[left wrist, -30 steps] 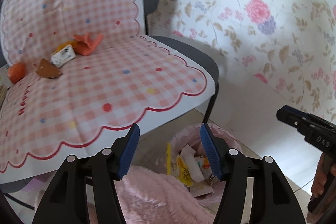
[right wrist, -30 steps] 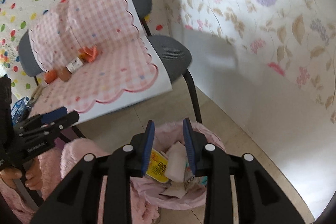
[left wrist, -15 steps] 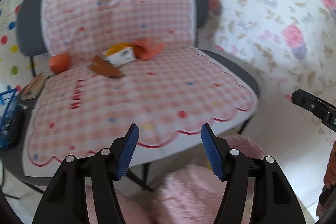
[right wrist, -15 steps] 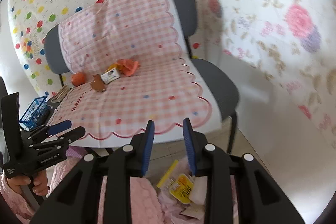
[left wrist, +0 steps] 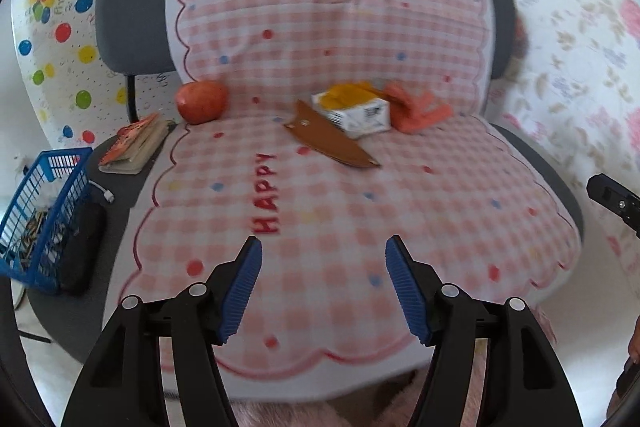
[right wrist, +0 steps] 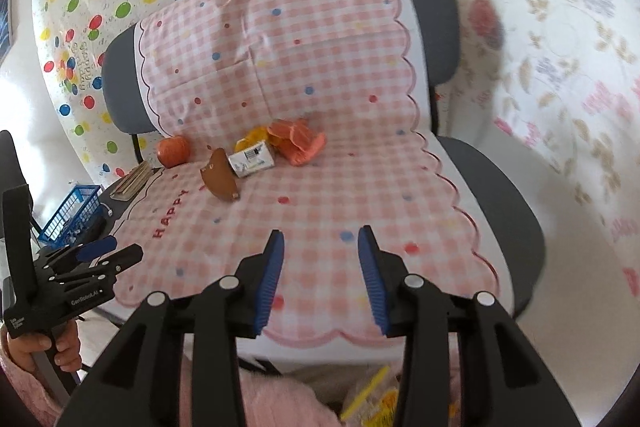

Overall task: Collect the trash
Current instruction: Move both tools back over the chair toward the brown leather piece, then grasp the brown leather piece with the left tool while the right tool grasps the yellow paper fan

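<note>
Floral wallpaper on one side and a balloon-print backdrop on the other frame a grey chair (left wrist: pixel 132 27) draped with a pink gingham cloth (left wrist: pixel 360 207) lettered "HAPPY". At the back of the seat, well ahead of both tools, lies the trash: a small white carton (left wrist: pixel 360 113) with a yellow top and a barcode, a brown pointed piece (left wrist: pixel 332 145) lying flat just in front of it and touching it, and crumpled orange-pink scraps (left wrist: pixel 416 109) to the right of the carton. Farther left along the seat back sits a round orange fruit (left wrist: pixel 201 101).

The left hand-held gripper (left wrist: pixel 323 289) hovers over the front edge of the seat with its blue-padded jaws wide apart and nothing between them. The right hand-held gripper (right wrist: pixel 320 277) hangs over the same edge, its jaws parted more narrowly, also empty.

A second ago both cameras looked down into the pink-lined bin beside the chair; now both have swung up and face the seat squarely, and the trash sits nearer the middle of each view.

To the left of the left tool, on a dark surface beside the chair, stands a blue wire basket (left wrist: pixel 40 211) with small items inside, too blurred to name, and a notebook (left wrist: pixel 136 145) lies near it. At the bottom of the right wrist view, yellow wrappers (right wrist: pixel 376 403) show beneath the right tool.
</note>
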Demonstrator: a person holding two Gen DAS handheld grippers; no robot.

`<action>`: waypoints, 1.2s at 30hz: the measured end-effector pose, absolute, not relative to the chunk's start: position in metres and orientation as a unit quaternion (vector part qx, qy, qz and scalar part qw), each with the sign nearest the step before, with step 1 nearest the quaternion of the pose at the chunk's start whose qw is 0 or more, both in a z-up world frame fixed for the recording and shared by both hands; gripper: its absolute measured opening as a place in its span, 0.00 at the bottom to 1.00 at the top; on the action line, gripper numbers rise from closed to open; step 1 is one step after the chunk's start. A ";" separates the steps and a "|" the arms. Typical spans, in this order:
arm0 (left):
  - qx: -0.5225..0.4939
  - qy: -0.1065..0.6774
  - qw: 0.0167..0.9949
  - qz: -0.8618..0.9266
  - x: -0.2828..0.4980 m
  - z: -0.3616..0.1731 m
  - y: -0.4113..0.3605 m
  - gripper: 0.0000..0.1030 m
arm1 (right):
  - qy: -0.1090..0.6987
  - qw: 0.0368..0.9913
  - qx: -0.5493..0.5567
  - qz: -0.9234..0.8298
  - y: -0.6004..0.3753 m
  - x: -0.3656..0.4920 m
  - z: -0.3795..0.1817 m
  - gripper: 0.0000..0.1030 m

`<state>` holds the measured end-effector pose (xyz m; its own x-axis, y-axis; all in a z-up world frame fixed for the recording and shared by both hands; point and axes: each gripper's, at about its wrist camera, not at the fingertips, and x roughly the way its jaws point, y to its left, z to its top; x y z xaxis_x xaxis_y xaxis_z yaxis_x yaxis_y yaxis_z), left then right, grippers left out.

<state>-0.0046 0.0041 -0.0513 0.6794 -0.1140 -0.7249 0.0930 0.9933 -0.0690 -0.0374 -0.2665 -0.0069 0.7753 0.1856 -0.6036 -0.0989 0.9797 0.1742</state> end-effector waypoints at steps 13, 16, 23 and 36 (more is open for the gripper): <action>-0.028 0.451 0.891 -0.038 0.110 -0.084 -0.024 0.76 | 0.333 0.935 0.068 0.101 -0.249 0.052 -0.023 0.37; -0.024 0.458 0.888 -0.024 0.135 -0.092 -0.034 0.76 | 0.333 0.935 0.068 0.101 -0.253 0.063 -0.025 0.37; -0.025 0.483 0.875 0.014 0.177 -0.108 -0.042 0.76 | 0.343 0.932 0.060 0.098 -0.257 0.090 -0.034 0.37; -0.018 0.474 0.880 -0.020 0.162 -0.100 -0.005 0.11 | 0.354 0.927 0.055 0.115 -0.237 0.127 -0.037 0.36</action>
